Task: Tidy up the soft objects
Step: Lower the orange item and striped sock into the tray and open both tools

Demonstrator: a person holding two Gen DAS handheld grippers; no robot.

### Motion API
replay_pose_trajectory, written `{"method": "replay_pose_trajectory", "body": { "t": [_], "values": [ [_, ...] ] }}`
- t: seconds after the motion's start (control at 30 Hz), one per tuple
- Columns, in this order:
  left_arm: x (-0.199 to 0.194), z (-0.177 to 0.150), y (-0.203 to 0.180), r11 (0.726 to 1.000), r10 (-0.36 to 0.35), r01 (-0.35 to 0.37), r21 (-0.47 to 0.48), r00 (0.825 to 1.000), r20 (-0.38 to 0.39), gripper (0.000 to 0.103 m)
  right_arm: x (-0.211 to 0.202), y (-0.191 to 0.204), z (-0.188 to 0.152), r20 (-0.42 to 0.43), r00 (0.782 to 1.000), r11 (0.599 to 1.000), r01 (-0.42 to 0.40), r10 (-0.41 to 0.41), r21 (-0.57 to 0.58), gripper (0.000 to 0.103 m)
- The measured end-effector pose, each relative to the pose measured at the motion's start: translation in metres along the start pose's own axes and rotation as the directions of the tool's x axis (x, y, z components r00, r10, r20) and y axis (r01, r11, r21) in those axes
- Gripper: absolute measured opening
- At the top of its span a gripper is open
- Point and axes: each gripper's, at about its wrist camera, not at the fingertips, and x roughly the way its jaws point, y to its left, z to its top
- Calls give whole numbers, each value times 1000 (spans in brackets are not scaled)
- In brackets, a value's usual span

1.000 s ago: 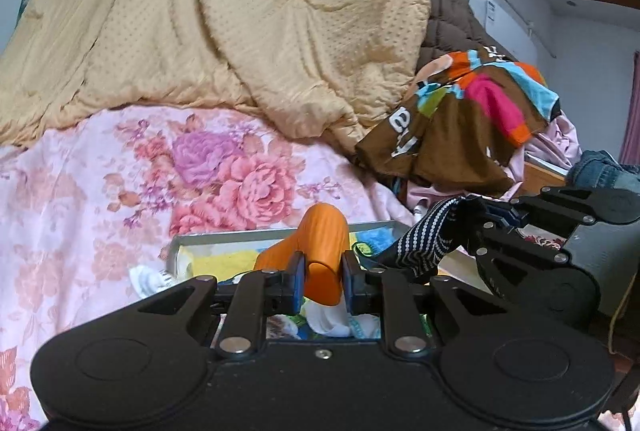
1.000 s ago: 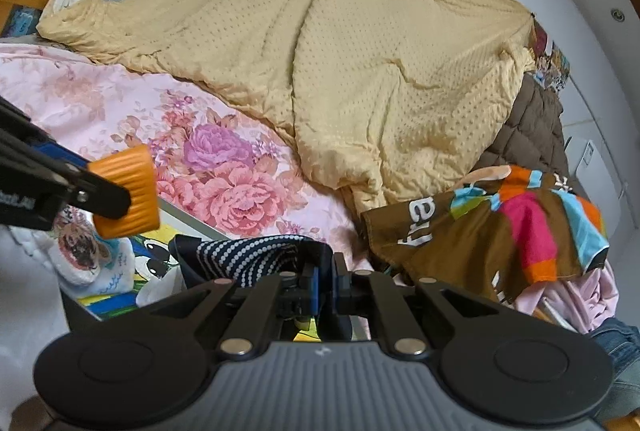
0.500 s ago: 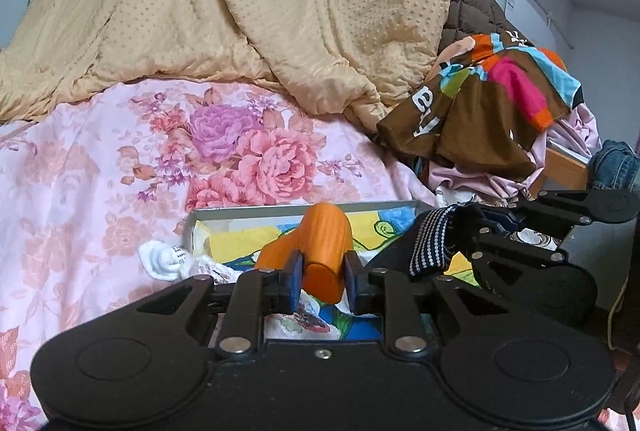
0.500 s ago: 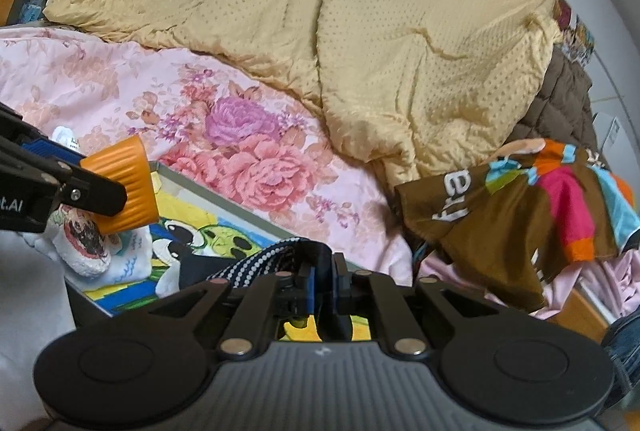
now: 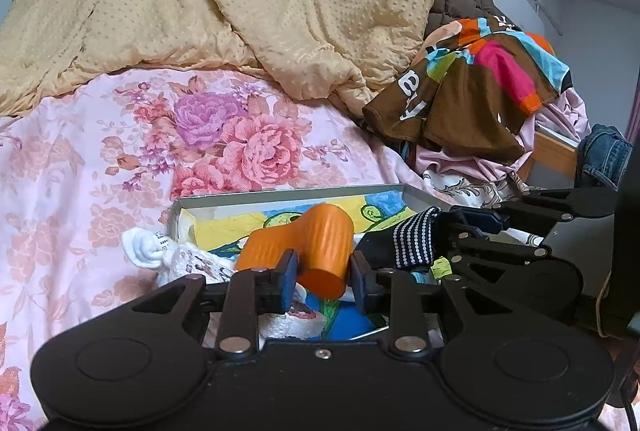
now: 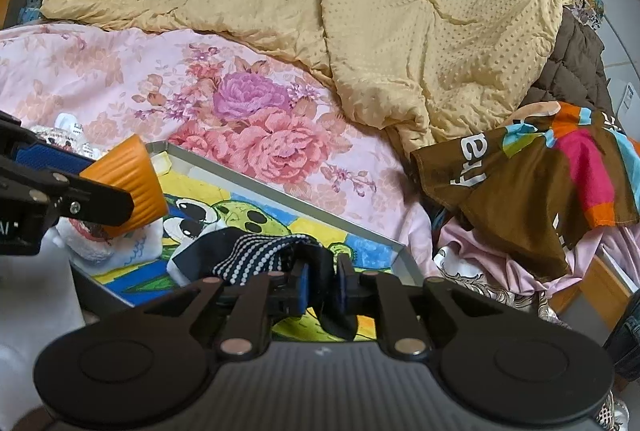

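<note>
A metal tray (image 5: 280,196) with a cartoon picture on its floor lies on the bed. My left gripper (image 5: 324,271) hangs over its near left part with an orange ribbed cone-shaped piece (image 5: 320,243) between its fingers. The jaws are opening, and the pads look just off its sides. In the right wrist view the orange piece (image 6: 132,183) touches a white printed sock (image 6: 132,247). My right gripper (image 6: 322,279) is low over the tray (image 6: 280,191). Its jaws are opening, and a dark sock with a white-dotted band (image 6: 256,255) hangs loose between the pads.
A pink floral sheet (image 5: 80,151) covers the bed. Behind it a yellow quilt (image 5: 240,11) is heaped. To the right lies a pile of clothes with a brown multicoloured shirt (image 5: 472,99) on top, and jeans (image 5: 604,151) beyond. A white sock (image 5: 148,247) hangs over the tray's left rim.
Both pairs of jaws have widened around the orange piece and the dark sock. The right gripper has sunk toward the tray, and more of the tray's picture shows.
</note>
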Motion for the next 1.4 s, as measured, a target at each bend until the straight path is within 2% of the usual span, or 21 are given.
{"method": "replay_pose_trajectory", "body": {
  "t": [0.27,0.43,0.6,0.83,1.03,1.23,1.4],
  "values": [
    [1,0,0,1000,-13,13,-16,1000,-15,36,-1,-1,1,-8,1000,1000,-20,20,7,31],
    [1,-1,-1,1000,-14,14,-13,1000,-18,38,-2,-1,0,-17,999,1000,-30,30,7,45],
    [1,-2,-1,1000,-15,15,-10,1000,-19,42,-4,-1,0,-22,999,999,-33,33,6,54],
    [0,-1,-2,1000,-17,17,-12,1000,-16,46,-9,-4,-2,-38,999,999,-36,36,6,65],
    [-3,-1,-6,1000,-17,17,5,1000,-10,48,-12,-8,-3,-40,998,999,-38,38,11,70],
    [-11,3,-4,1000,-7,7,-6,1000,13,58,-26,-16,-1,-30,999,999,-34,35,31,78],
    [-23,8,-7,1000,2,-2,0,999,43,72,-39,-25,2,-21,999,998,-31,32,62,84]
  ]
}}
